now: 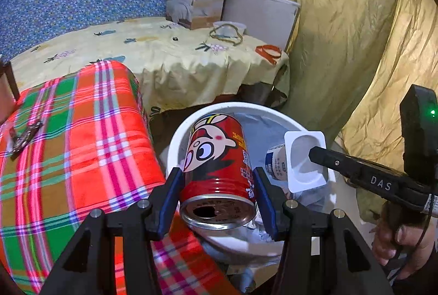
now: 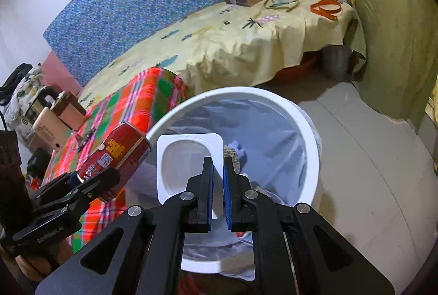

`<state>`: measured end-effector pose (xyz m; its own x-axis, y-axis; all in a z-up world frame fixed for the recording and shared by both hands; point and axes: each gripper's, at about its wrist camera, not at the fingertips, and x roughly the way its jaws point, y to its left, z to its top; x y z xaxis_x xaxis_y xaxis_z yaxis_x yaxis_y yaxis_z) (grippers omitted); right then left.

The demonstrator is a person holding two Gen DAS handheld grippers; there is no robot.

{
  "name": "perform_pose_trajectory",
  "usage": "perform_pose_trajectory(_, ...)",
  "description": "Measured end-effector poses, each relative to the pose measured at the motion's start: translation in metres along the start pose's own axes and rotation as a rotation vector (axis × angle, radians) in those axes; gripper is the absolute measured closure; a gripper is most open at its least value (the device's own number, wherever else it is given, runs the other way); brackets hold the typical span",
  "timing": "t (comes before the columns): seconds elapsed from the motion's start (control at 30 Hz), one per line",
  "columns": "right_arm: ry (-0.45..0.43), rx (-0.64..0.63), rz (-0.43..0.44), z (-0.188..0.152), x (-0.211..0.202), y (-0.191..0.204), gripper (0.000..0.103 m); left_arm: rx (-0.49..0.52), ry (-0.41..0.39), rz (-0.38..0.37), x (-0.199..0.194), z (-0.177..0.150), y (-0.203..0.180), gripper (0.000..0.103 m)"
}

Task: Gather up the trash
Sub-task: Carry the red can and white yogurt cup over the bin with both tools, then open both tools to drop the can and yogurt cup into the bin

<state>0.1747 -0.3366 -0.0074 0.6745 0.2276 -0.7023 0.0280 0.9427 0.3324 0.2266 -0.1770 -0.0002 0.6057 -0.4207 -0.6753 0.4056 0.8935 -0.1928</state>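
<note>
Left hand-held gripper grasping red can, right hand-held gripper clenched on yogurt cup, over bin

Left claw, right claw: black angular frames, blue finger pads, silver round screws, white "DAS" lettering

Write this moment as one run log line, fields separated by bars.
left gripper: shut on can | right gripper: shut on cup rim | both above bin | nothing dropped yet
</note>
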Motion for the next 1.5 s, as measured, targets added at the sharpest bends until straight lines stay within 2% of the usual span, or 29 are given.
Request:
perform_pose_trajectory(0.3, 0.042, 0.035, -0.043, 0.002, 0.011, -0.019, 0.093, 0.035, 0.039, -0.049, 0.023, 0.009, -0.015, 0.048)
perform_pose_trajectory(0.37, 0.039, 0.032, -0.047, 0.001, 0.01, -0.019, 0.089, 0.029, 0.037, -0.072, 0.024, 0.007, -0.016, 0.048)
perform_pose_trajectory(0.43, 0.032, 0.024, -0.052, 0.0, 0.007, -0.017, 0.079, 0.03, 0.026, -0.07, 0.021, 0.007, -0.016, 0.046)
perform_pose_trajectory(0.5, 0.025, 0.023, -0.049, 0.0, 0.004, -0.016, 0.075, 0.025, 0.014, -0.077, 0.017, 0.008, -0.016, 0.046)
perform_pose_trajectory(0.7, 0.014, 0.014, -0.036, -0.003, -0.004, -0.012, 0.074, 0.012, -0.012, -0.077, 0.001, 0.008, -0.011, 0.046)
perform_pose_trajectory(1.07, -0.021, -0.058, 0.014, -0.016, -0.028, 0.021, 0.074, -0.021, -0.064, -0.048, -0.041, -0.008, 0.002, 0.046)
perform_pose_trajectory(1.5, -0.037, -0.153, 0.104, -0.026, -0.038, 0.061, 0.074, -0.108, -0.108, 0.048, -0.086, -0.035, 0.032, 0.046)
